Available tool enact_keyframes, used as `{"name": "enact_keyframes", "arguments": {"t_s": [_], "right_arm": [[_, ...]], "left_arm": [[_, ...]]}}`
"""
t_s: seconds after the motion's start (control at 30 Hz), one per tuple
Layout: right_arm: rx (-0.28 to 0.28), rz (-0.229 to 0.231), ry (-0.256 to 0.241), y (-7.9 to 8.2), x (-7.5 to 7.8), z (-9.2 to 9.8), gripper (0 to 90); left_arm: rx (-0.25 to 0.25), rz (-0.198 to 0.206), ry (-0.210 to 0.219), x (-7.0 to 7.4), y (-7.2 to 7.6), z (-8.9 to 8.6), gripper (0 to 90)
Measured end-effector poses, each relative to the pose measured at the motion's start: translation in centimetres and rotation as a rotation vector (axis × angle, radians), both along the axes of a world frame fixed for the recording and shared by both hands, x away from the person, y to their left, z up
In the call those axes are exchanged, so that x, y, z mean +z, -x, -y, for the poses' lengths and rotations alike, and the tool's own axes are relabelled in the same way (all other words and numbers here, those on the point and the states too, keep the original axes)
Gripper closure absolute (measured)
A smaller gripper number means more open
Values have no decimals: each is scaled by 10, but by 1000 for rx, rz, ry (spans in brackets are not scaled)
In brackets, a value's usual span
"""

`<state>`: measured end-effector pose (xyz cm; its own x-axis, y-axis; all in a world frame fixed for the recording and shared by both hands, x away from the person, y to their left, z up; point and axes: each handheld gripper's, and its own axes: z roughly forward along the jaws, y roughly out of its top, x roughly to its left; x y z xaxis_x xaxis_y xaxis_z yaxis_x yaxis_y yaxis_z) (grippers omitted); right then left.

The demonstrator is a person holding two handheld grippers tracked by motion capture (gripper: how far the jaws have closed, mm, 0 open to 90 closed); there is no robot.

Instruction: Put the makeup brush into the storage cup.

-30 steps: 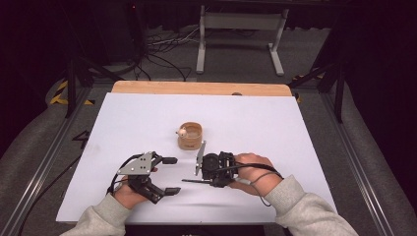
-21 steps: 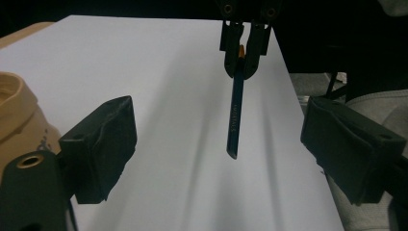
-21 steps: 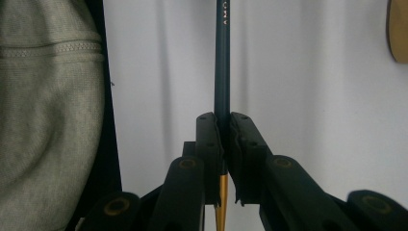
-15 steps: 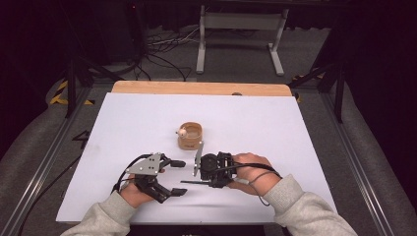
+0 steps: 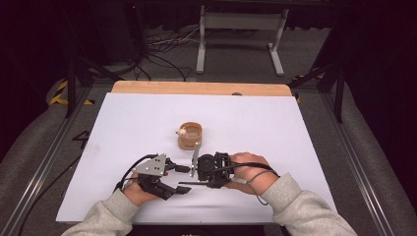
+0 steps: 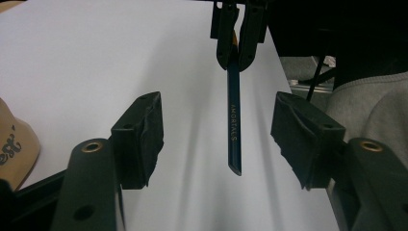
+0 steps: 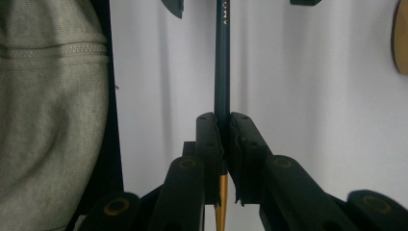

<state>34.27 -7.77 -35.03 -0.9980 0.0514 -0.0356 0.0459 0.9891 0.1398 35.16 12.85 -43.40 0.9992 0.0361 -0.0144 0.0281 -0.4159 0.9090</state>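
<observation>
Pencil (image 6: 234, 125) sits clamped in the right hand-held gripper (image 7: 225, 139), just below the wooden cup (image 5: 190, 135), pointing between the spread jaws of the left hand-held gripper (image 6: 216, 137), probably for a handover.

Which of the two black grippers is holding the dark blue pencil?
The right gripper: its jaws are shut on the dark blue pencil. The left gripper is open, its jaws standing on either side of the pencil's free end without touching it.
</observation>
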Motion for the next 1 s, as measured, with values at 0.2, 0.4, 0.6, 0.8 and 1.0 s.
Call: {"name": "enact_keyframes", "arguments": {"t_s": [0.2, 0.4, 0.6, 0.8, 1.0], "right_arm": [[7, 0, 1, 0, 1, -1, 833], [11, 0, 3, -1, 1, -1, 833], [4, -5, 7, -2, -1, -1, 833], [6, -7, 11, -4, -4, -2, 833], [6, -2, 18, -4, -4, -3, 833]], "left_arm": [[-3, 11, -22, 0, 0, 3, 457], [-12, 10, -53, -1, 0, 7, 528], [-14, 22, -74, -1, 0, 7, 636], [-14, 35, -91, -1, 1, 8, 688], [-11, 60, -121, -2, 3, 10, 773]]}}
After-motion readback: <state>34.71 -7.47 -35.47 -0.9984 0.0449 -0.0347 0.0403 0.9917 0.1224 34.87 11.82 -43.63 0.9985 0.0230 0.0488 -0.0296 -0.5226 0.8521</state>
